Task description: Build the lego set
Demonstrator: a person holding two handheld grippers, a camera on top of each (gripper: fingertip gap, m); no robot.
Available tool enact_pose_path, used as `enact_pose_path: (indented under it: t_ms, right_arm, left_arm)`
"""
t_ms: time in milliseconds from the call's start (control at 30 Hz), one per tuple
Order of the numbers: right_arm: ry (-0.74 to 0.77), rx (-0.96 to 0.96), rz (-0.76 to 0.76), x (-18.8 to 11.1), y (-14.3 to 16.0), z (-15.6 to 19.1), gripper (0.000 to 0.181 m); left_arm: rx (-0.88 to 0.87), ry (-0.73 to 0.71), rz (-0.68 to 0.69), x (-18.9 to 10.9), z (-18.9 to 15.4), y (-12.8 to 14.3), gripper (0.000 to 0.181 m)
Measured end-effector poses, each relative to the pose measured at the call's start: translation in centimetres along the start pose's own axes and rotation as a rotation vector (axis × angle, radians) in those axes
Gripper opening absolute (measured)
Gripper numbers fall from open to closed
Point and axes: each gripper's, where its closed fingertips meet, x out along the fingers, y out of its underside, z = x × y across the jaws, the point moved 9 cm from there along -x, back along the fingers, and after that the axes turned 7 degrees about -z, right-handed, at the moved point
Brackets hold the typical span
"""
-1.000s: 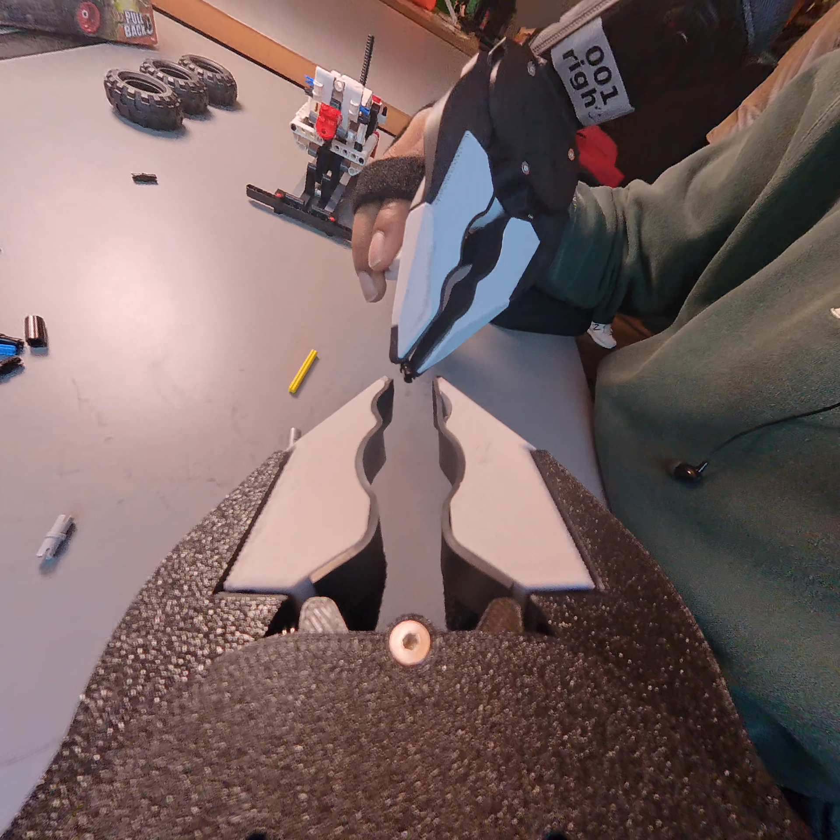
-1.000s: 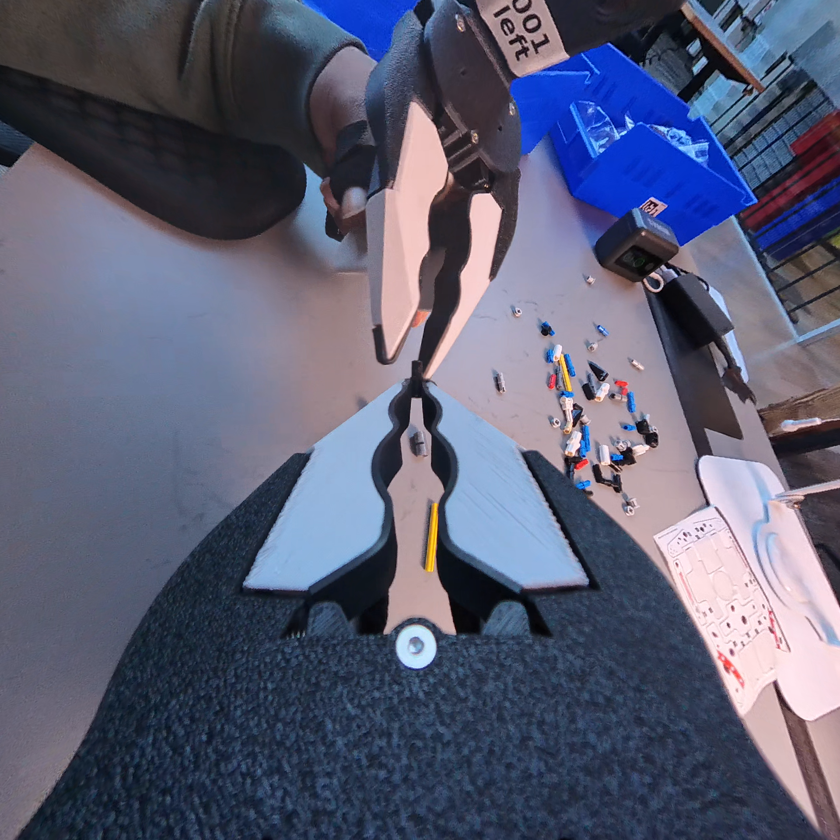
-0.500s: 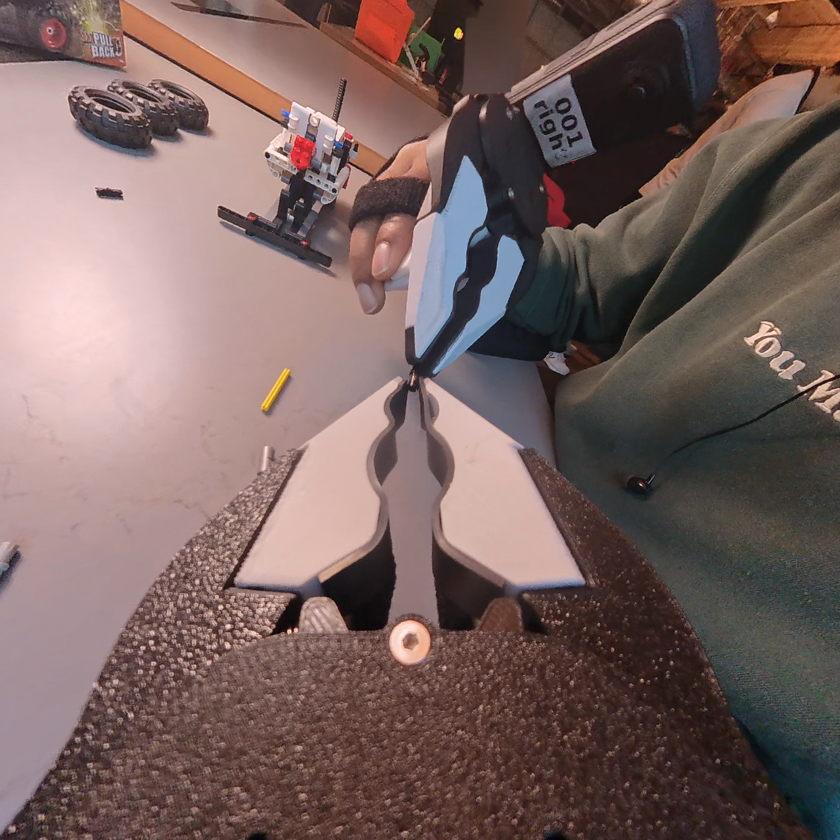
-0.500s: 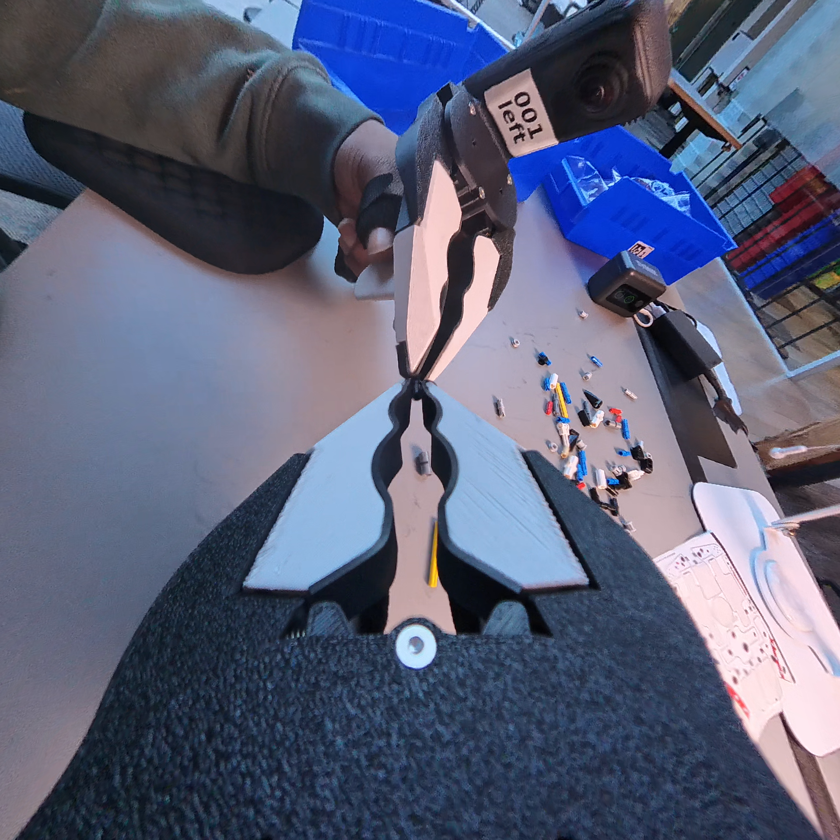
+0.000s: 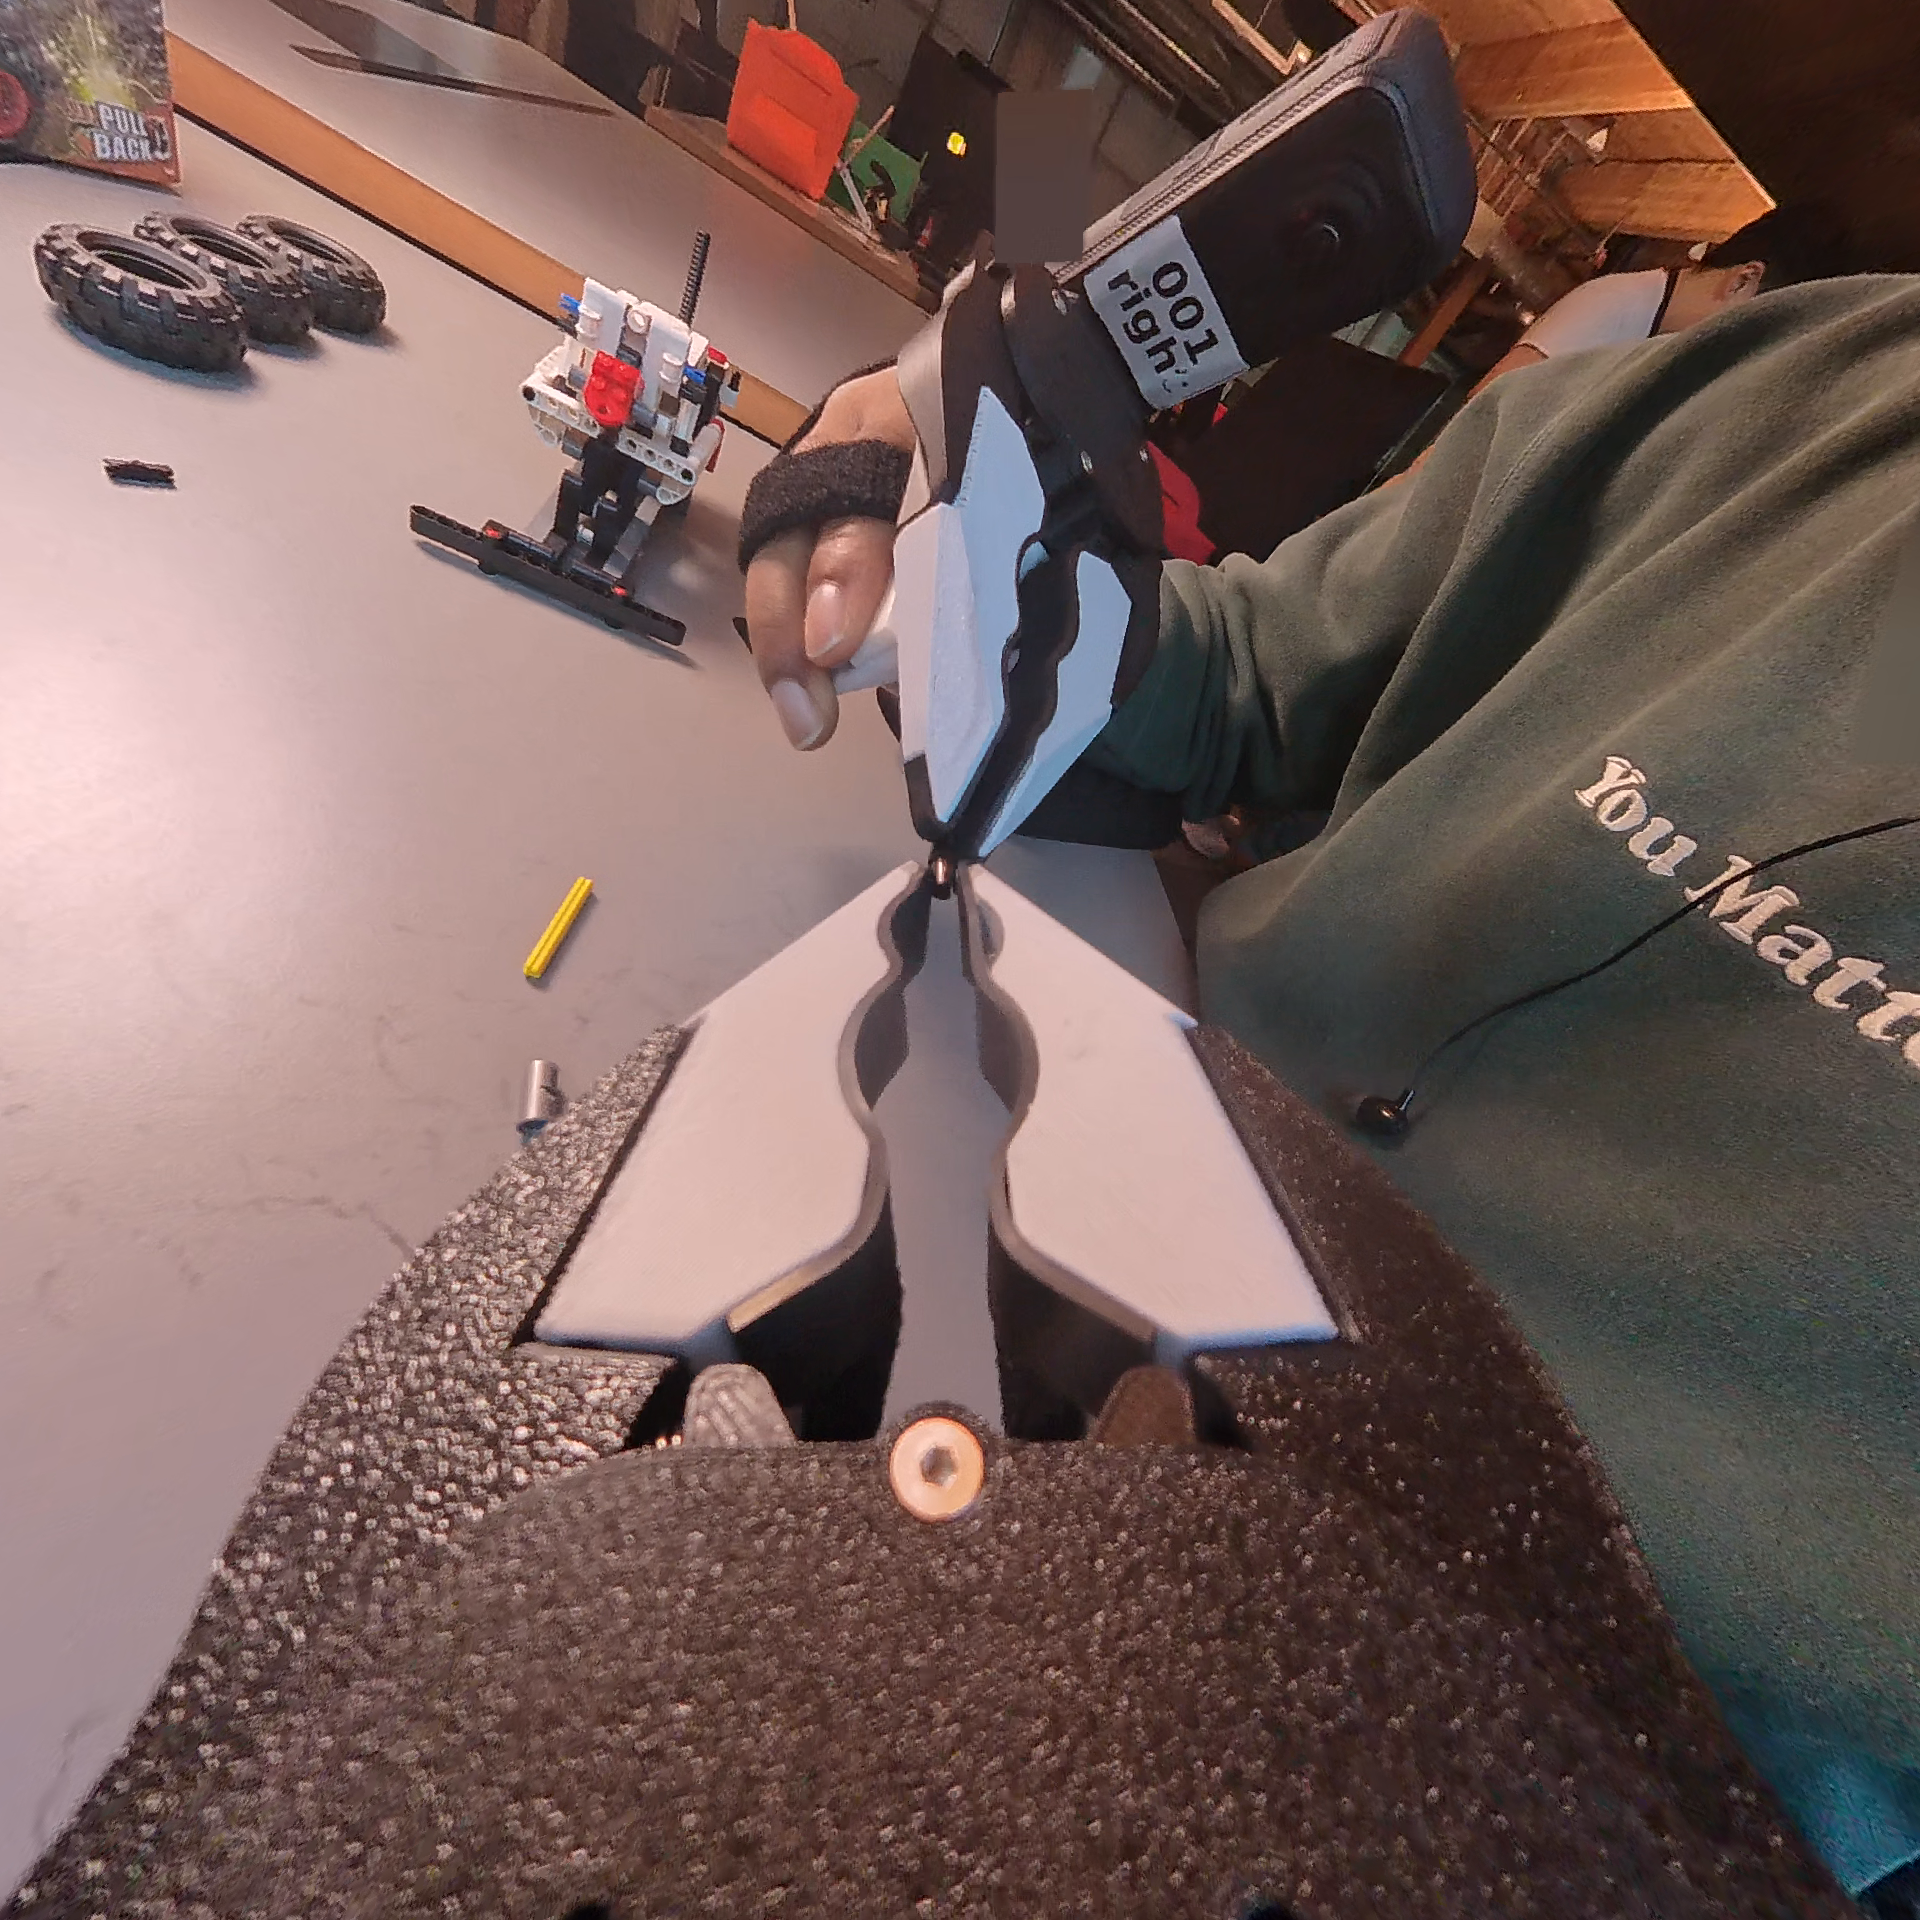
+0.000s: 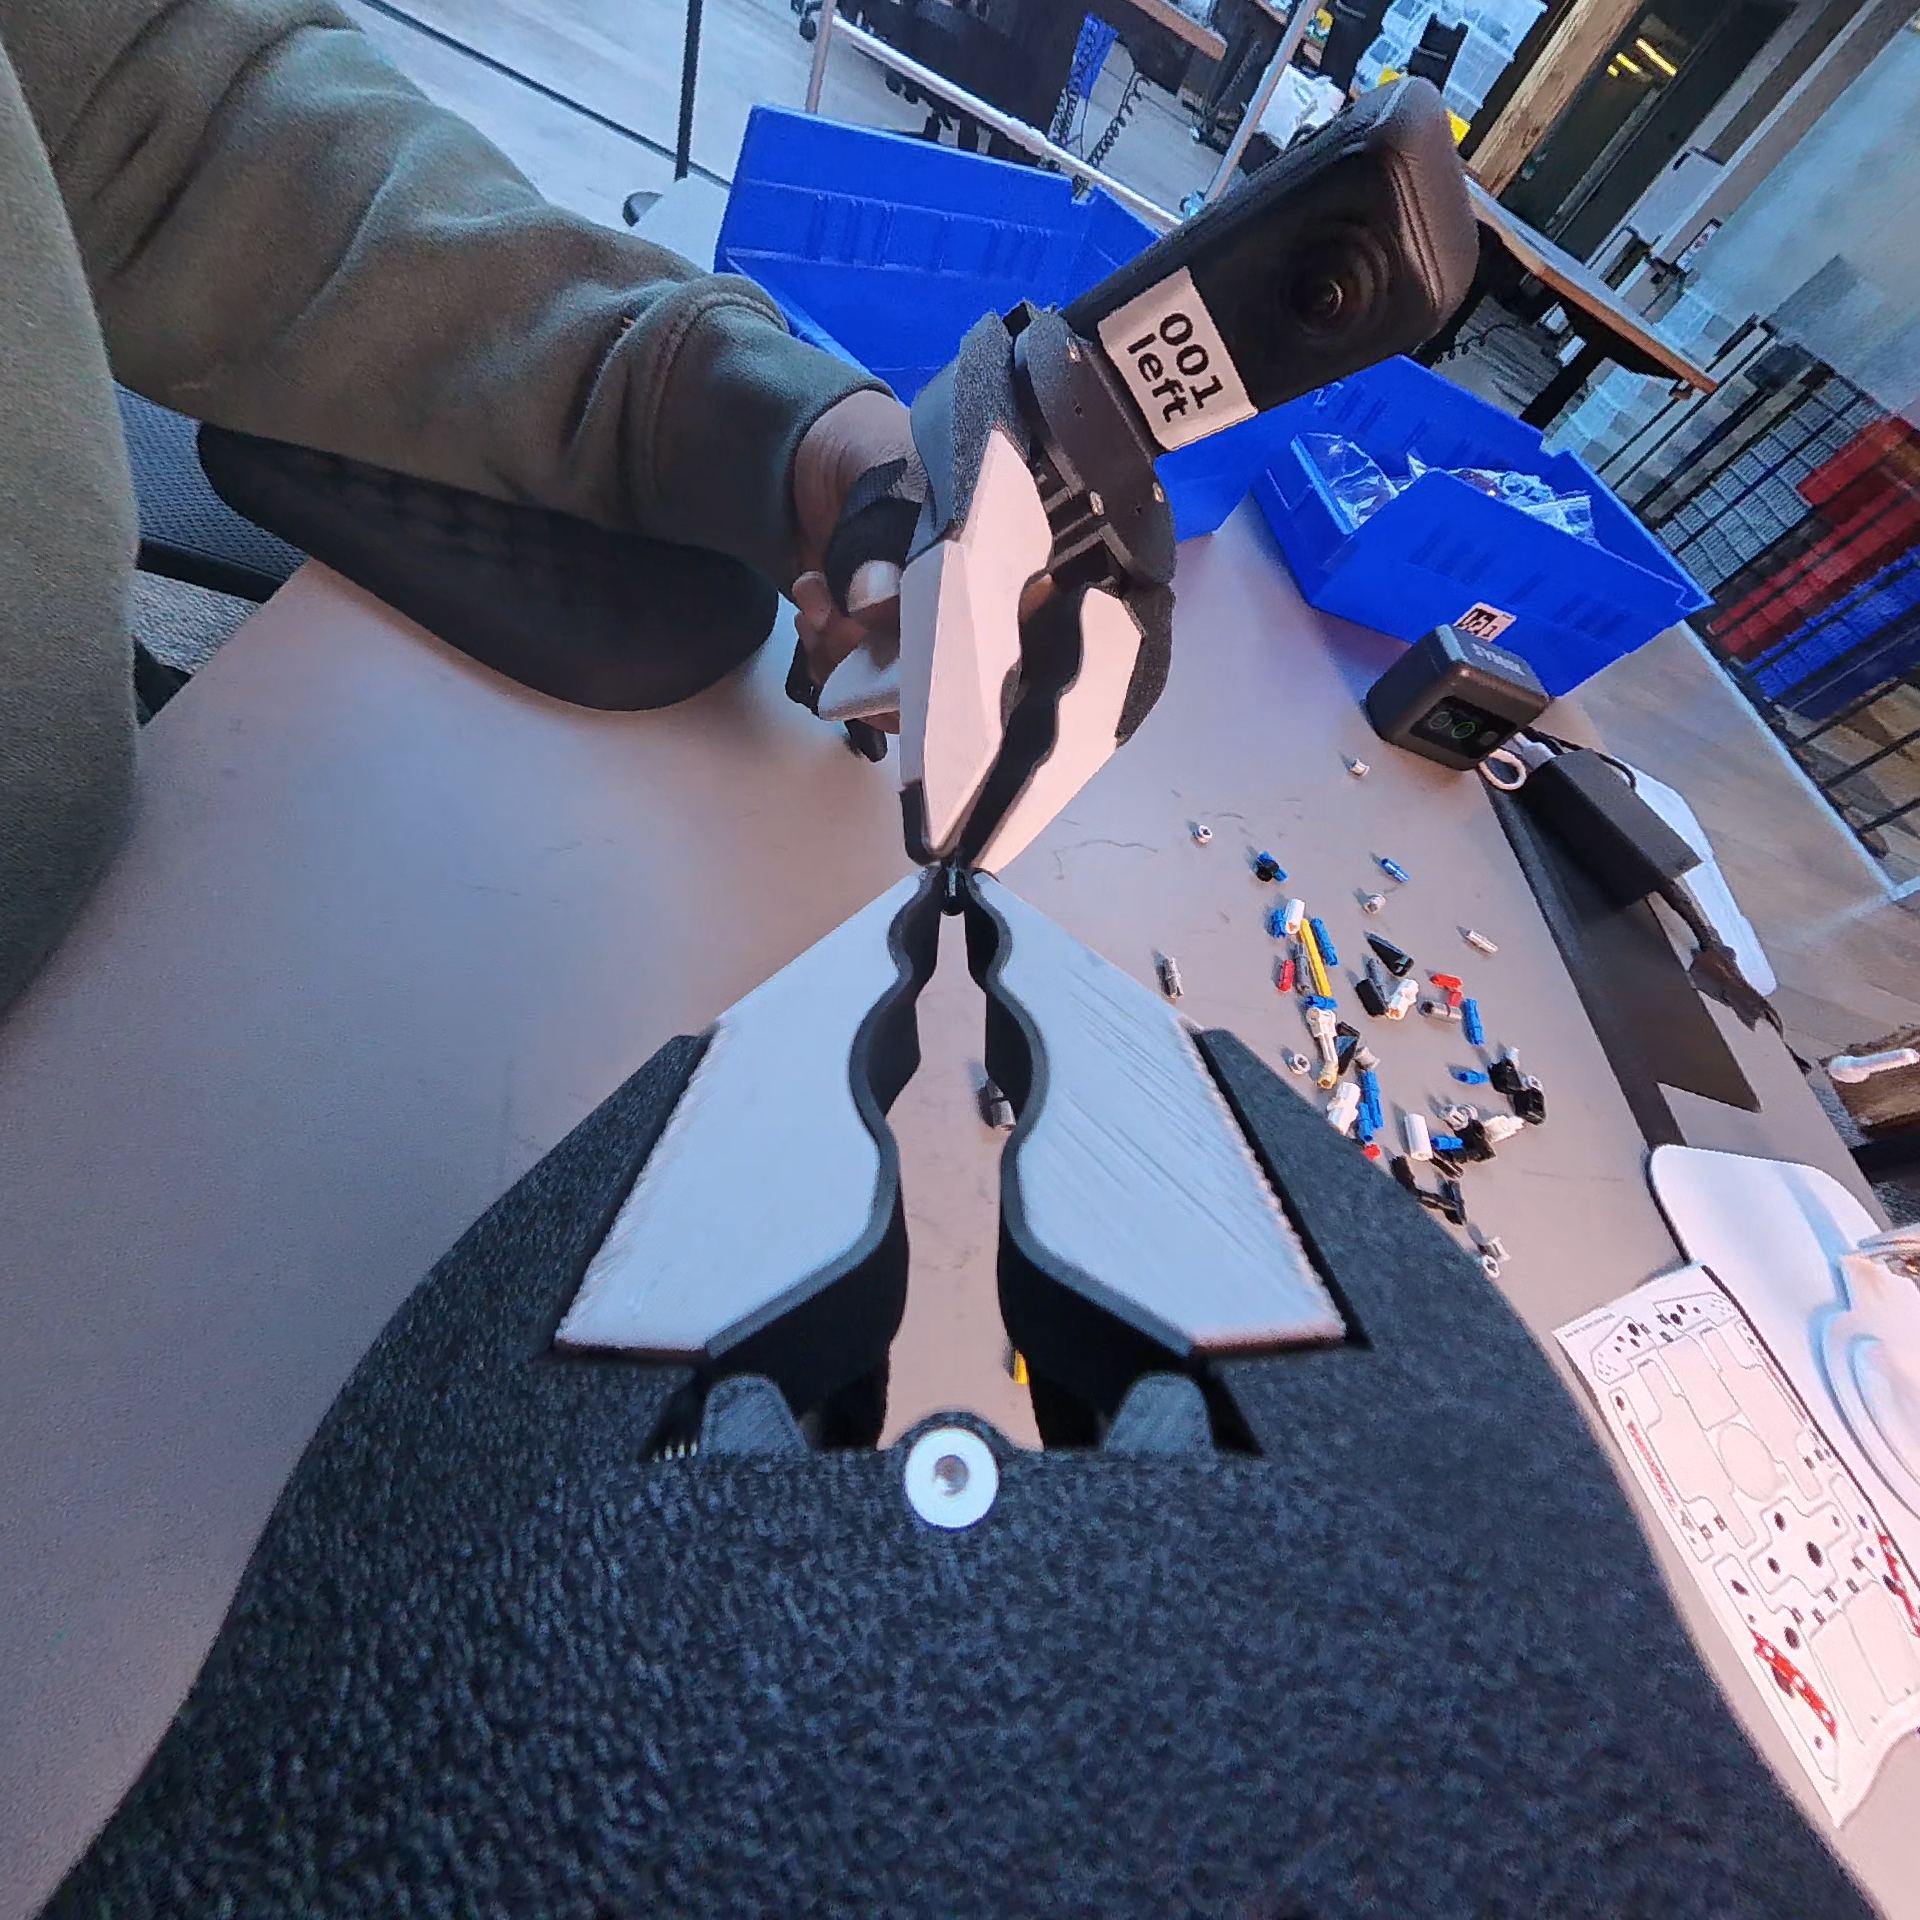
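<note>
Three black tyres (image 5: 203, 275) and one yellow rod (image 5: 558, 927) lie apart while left tongs (image 5: 943, 883) and right tongs (image 6: 950, 891), tips meeting, both seemingly pinch one tiny black pin (image 5: 940, 871).

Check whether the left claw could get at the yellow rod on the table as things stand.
Probably not yet. The way to the yellow rod looks clear, but the left claw is closed tip to tip with the right claw on a small black piece.
</note>
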Motion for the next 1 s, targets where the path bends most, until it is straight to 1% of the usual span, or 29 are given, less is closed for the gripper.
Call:
enact_pose_path:
  t_ms: [133, 233, 300, 333, 600, 667, 800, 900, 967, 1000]
  right_arm:
    - [-0.008, 0.026, -0.033, -0.1, -0.1, -0.1, 0.004]
    - [0.002, 0.101, -0.117, -0.5, -0.5, -0.5, 0.004]
    - [-0.004, 0.143, -0.158, -0.6, -0.7, -0.7, 0.011]
    - [-0.004, 0.153, -0.169, -0.7, -0.8, -0.7, 0.011]
    - [0.006, 0.173, -0.219, -0.5, -1.1, -0.8, 0.007]
    - [0.001, 0.172, -0.220, -0.6, -1.1, -0.8, 0.004]
    - [-0.006, 0.170, -0.218, -0.6, -1.2, -0.7, 0.004]
    - [-0.016, 0.179, -0.174, -0.5, -0.9, -0.8, 0.004]
    - [-0.036, 0.187, -0.100, -0.3, -0.5, -1.2, 0.004]
    - [-0.066, 0.188, -0.034, 0.0, -0.2, -1.4, 0.004]
  left_arm:
    - [0.013, 0.014, -0.014, 0.0, -0.2, -0.2, 0.004]
    - [0.018, 0.046, -0.092, -0.2, -0.6, -0.8, 0.004]
    - [0.025, 0.076, -0.146, -0.4, -0.9, -1.3, 0.004]
    - [0.034, 0.077, -0.154, -0.5, -1.0, -1.4, 0.004]
    - [0.051, 0.087, -0.147, -0.3, -1.3, -1.4, 0.004]
    - [0.052, 0.087, -0.148, -0.3, -1.3, -1.4, 0.004]
    - [0.052, 0.090, -0.142, -0.2, -1.4, -1.4, 0.004]
    - [0.057, 0.042, -0.102, -0.2, -1.0, -1.2, 0.005]
    - [0.104, -0.076, -0.027, -0.7, -0.3, -1.0, 0.021]
    - [0.133, -0.149, 0.043, -1.0, 0.1, -0.6, 0.024]
